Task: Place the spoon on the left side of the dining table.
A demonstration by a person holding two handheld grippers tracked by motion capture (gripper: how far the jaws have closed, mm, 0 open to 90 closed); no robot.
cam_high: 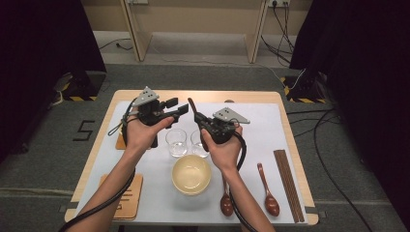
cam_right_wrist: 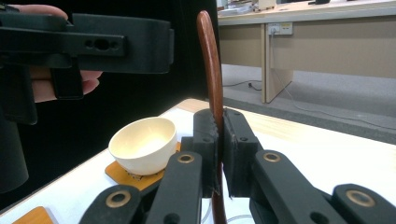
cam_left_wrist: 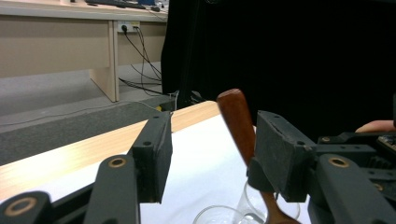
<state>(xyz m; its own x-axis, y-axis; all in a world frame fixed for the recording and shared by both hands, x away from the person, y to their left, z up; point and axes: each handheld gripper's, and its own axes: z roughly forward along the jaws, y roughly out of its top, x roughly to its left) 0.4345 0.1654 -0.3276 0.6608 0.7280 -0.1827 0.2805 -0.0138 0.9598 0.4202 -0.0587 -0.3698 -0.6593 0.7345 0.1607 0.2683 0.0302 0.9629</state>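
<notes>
Right gripper [cam_right_wrist: 219, 154] clamps spoon [cam_right_wrist: 211, 60] (left gripper [cam_left_wrist: 210, 158] agape).

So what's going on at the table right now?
A person holds a gripper in each hand above two clear glasses. The right gripper is shut on a brown wooden spoon, handle pointing up. The left gripper is open, its jaws either side of the spoon's handle without pressing it. A cream bowl, two more spoons and chopsticks lie nearer the person.
</notes>
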